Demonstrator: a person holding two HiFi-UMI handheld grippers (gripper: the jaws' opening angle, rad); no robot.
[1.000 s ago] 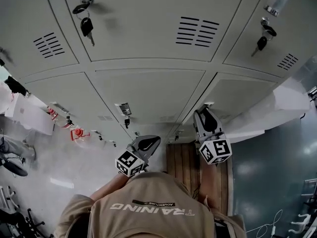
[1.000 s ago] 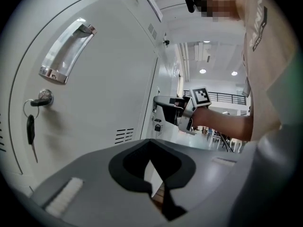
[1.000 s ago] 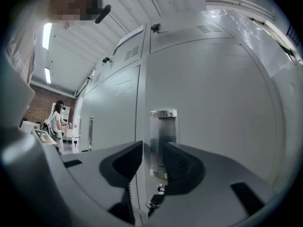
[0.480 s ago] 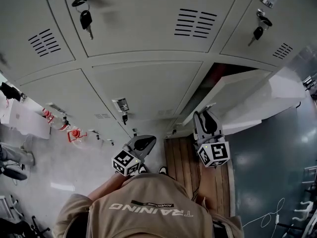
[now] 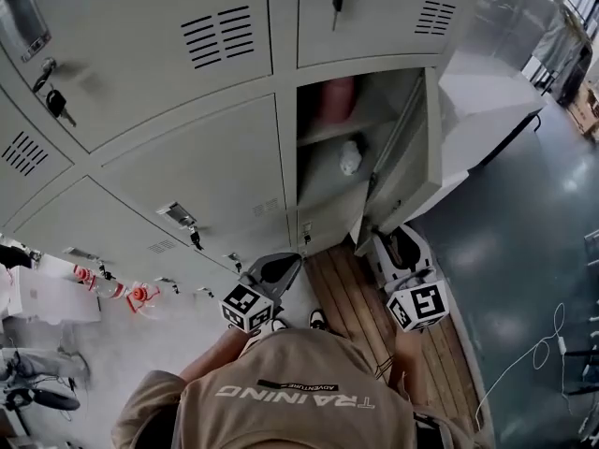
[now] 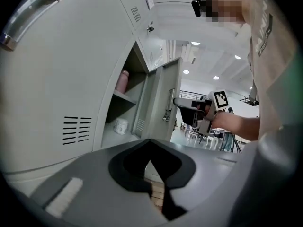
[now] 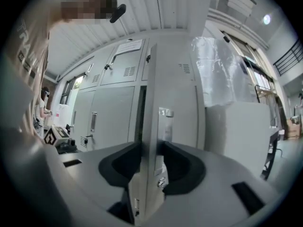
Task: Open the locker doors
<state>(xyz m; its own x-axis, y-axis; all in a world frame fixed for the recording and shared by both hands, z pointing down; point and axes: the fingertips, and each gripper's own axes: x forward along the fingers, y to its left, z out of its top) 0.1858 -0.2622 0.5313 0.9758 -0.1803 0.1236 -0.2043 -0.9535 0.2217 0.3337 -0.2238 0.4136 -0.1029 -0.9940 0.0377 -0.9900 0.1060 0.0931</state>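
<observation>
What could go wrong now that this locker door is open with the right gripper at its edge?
The edge of the door sits between the jaws of the right gripper, and those jaws have just been opening. Moving sideways before backing off could snag or jerk the door. Once let go, the door may swing wider and bump the white block beside the lockers, or drift back shut.

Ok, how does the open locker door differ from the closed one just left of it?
The open door stands swung out; the closed door sits shut and flush. The open door bares a pink thing and a white thing inside; the closed door hides whatever is behind it. Both are grey metal.
</observation>
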